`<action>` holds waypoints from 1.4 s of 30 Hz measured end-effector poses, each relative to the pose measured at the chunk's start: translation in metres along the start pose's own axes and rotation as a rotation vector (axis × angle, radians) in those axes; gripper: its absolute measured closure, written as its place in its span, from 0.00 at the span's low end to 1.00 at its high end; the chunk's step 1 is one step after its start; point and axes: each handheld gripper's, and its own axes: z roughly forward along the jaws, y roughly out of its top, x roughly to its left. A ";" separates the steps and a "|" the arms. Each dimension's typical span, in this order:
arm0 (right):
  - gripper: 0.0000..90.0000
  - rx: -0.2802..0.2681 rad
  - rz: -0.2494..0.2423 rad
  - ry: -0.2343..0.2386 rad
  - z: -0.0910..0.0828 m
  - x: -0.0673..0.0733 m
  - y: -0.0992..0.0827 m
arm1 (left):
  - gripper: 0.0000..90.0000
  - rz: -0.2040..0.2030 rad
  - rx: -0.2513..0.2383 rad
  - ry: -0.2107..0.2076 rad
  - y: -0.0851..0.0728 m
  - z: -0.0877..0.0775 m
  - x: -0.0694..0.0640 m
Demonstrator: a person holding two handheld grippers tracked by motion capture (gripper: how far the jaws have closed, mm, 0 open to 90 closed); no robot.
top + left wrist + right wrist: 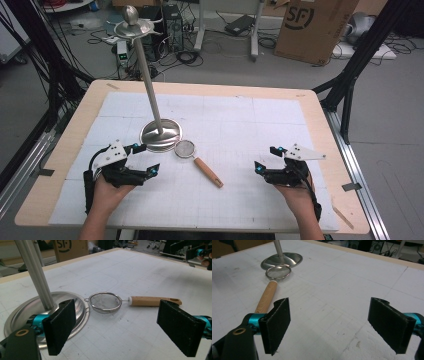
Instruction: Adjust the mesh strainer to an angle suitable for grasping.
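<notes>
The left gripper (141, 158) hovers low over the table (280, 125) with its 2 jaws spread wide and nothing between them. Ahead of it and a little toward the table's middle lies the strainer (106, 302), near and framed between the jaws in the left gripper view. The mesh bowl lies just beside the rim of the stand's round steel base (161, 134), though whether the 2 touch cannot be told. The wooden handle (208, 172) runs away from the base, slanting toward the person and toward the right side.

The right gripper (267, 159) is likewise wide apart and empty, and sits well apart from the strainer. From its camera the handle (266, 297) points roughly back at it, bowl end farthest. The left gripper appears nearer the bowl; the handle's free end lies between the 2 grippers.
</notes>
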 end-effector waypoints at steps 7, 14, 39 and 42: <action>0.20 0.006 0.007 -0.001 0.002 0.002 0.000 | 0.18 -0.002 0.009 0.003 -0.001 0.002 -0.001; 0.21 0.033 -0.058 0.045 0.024 0.025 0.009 | 0.18 -0.002 0.006 0.005 0.000 0.001 0.001; 0.42 0.296 -0.110 0.218 0.118 0.089 0.020 | 0.18 -0.001 0.005 0.004 -0.001 0.002 0.001; 0.50 0.333 -0.121 0.206 0.121 0.091 0.018 | 0.18 -0.003 0.005 0.003 -0.001 0.002 0.001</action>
